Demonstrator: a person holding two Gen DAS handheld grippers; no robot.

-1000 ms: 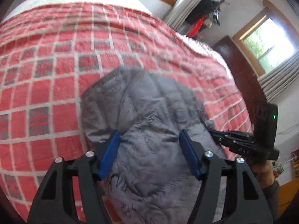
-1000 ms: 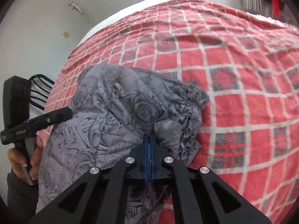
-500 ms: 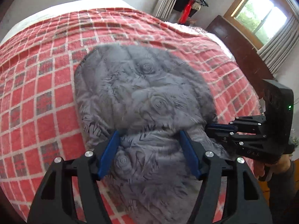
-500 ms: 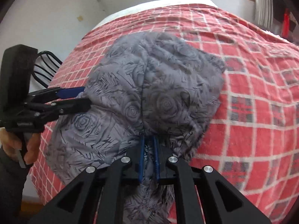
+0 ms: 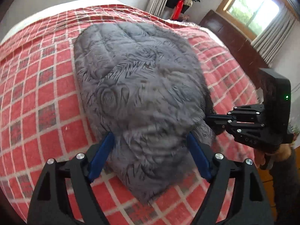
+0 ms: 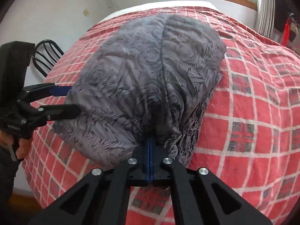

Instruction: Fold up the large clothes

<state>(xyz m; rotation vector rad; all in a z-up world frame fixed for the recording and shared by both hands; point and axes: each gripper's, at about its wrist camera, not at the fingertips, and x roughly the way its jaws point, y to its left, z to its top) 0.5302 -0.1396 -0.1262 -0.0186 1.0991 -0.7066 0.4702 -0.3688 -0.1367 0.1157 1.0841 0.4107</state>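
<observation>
Bed (image 5: 46,97) is wearing a red checked blanket (image 6: 253,112) with white grid lines and grey squares, covering nearly the whole top. Grey rose-print garment (image 5: 142,86) is lying bunched mid-bed on the blanket, near edge lifting off it. White strip (image 6: 168,4) is showing at the far edge.

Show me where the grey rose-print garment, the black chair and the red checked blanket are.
grey rose-print garment (image 6: 150,71): right wrist view, middle of the spread cloth.
black chair (image 6: 47,56): right wrist view, its curved backrest.
red checked blanket (image 5: 37,97): left wrist view, bare area left of the garment.
</observation>
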